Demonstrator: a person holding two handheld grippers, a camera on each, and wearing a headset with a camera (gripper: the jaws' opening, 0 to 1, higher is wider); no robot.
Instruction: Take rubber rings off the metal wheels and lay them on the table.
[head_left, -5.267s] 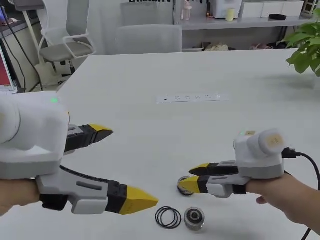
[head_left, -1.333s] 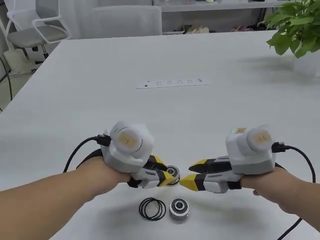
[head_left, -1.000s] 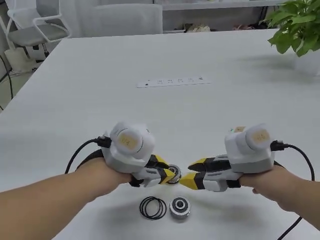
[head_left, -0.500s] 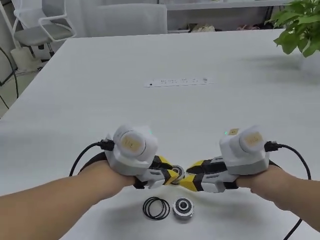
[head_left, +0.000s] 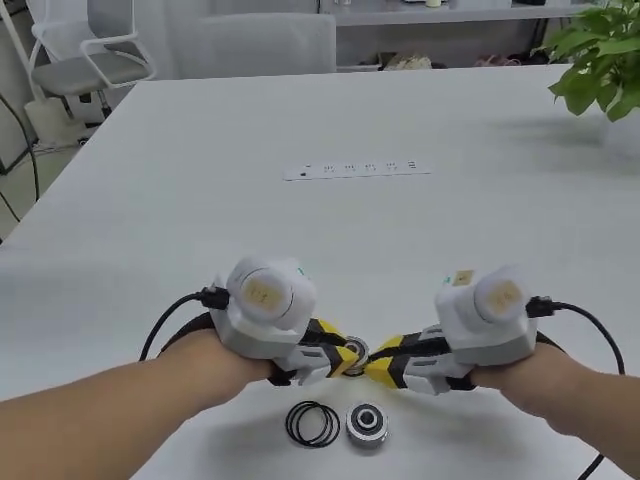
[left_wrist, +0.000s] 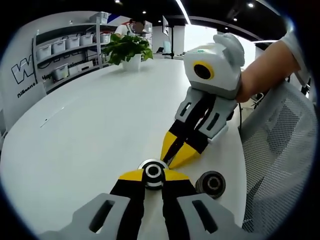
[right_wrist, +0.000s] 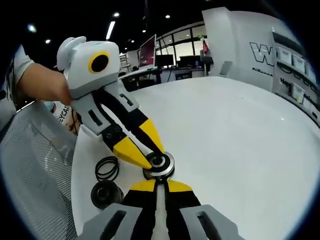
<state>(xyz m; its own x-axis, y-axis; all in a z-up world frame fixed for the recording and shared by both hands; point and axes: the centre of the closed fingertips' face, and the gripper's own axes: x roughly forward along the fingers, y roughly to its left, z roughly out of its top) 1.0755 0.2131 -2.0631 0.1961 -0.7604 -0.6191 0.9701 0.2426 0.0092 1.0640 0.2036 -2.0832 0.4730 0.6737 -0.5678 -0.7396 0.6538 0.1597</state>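
Our left tool (left_wrist: 153, 176) clamps a small round metal wheel (left_wrist: 153, 171); the right tool (right_wrist: 157, 184), jaws together, touches its rim. We judge any ring there soft and stretchy, best pinched at that rim. Thin black rubber rings (head_left: 312, 423) lie loose on the white surface (head_left: 300, 250).

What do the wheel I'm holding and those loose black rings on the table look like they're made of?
Held wheel: looks like metal, bright silvery sheen on its hub, with a dark outer band, possibly rubber. Rings: likely rubber, thin, matte black, lying flat in overlapping loops.
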